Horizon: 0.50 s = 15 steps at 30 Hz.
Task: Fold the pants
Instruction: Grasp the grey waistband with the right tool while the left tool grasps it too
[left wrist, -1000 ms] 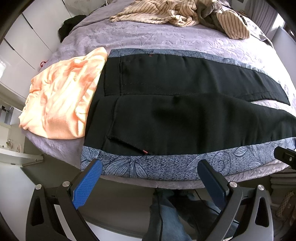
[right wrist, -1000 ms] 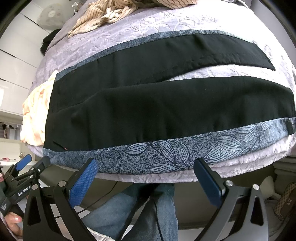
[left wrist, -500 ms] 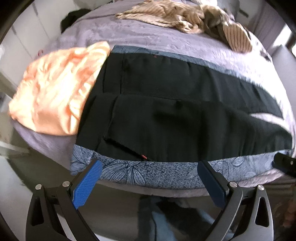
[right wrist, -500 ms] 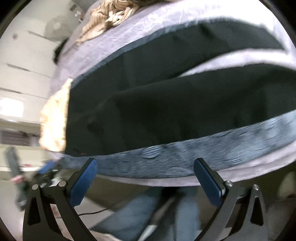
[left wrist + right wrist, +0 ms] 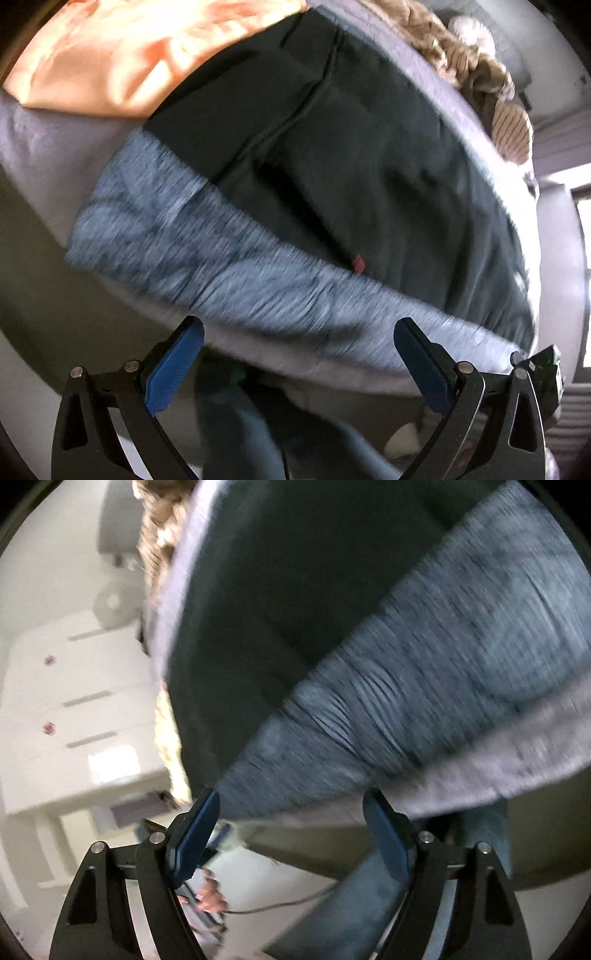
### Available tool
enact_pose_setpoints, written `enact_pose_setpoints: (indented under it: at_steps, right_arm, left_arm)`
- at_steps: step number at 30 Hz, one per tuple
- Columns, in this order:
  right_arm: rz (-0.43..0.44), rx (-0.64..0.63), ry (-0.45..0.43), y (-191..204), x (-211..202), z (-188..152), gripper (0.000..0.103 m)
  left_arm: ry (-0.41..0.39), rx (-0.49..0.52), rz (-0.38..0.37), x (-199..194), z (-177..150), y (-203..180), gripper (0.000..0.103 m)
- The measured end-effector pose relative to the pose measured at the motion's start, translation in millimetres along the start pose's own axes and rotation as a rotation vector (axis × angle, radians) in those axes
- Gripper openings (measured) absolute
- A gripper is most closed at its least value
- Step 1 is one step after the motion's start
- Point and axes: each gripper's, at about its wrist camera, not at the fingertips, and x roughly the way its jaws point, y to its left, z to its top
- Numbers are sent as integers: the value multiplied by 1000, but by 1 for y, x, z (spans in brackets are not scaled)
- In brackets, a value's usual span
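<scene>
Black pants (image 5: pixel 362 166) with a blue-grey patterned side band (image 5: pixel 229 273) lie flat on a lilac bed (image 5: pixel 40 147). A small red tag (image 5: pixel 357 265) sits at the band's edge. My left gripper (image 5: pixel 295 363) is open and empty, just short of the bed's near edge by the waist end. In the right wrist view the pants (image 5: pixel 280 590) and band (image 5: pixel 443 672) appear tilted and blurred. My right gripper (image 5: pixel 291 834) is open and empty, at the band's near corner by the bed edge.
An orange garment (image 5: pixel 122 55) lies beside the waist. A beige striped heap (image 5: pixel 476 74) lies at the far side. White drawers (image 5: pixel 74 709) stand left of the bed. The person's jeans-clad legs (image 5: pixel 258 435) are below the bed edge.
Both grippers swung closer to the bed's near edge and tilted; the left turned toward the waist end, the right rolled sharply toward the band's corner. Views are motion-blurred. The pants have not moved.
</scene>
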Motion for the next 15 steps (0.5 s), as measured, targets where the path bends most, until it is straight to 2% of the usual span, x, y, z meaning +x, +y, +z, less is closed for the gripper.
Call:
enact_pose_setpoints:
  at_steps: [3, 5, 6, 7, 8, 9, 10, 11, 12, 13, 15]
  right_arm:
    - [47, -38, -32, 18, -4, 7, 83]
    - [55, -62, -36, 26, -5, 9, 83]
    - [53, -61, -32, 26, -3, 10, 83]
    - [49, -55, -29, 23, 0, 9, 83]
    - [42, -41, -24, 20, 4, 10, 82]
    - [40, -31, -21, 16, 0, 13, 76]
    - [28, -3, -20, 11, 5, 12, 68]
    - [20, 18, -17, 5, 4, 12, 35]
    - [6, 39, -13, 0, 4, 12, 7]
    - [-18, 49, -16, -1, 5, 12, 7]
    - [-12, 7, -40, 10, -4, 10, 7]
  left_arm:
    - [-54, 14, -50, -8, 10, -17, 103]
    - [-60, 26, -52, -8, 13, -21, 102]
    - [-52, 26, -46, -5, 14, -23, 96]
    - [-45, 22, -39, -2, 15, -22, 83]
    - [-27, 16, -31, 2, 16, -18, 75]
    - [-3, 1, -32, 7, 19, -15, 57]
    - [21, -22, -49, 12, 22, -10, 43]
    - [31, -40, -63, 14, 24, -6, 40]
    - [34, -51, -72, 14, 26, -3, 33]
    - [32, -50, -71, 12, 28, -3, 25]
    - [18, -28, -64, 1, 30, -9, 24]
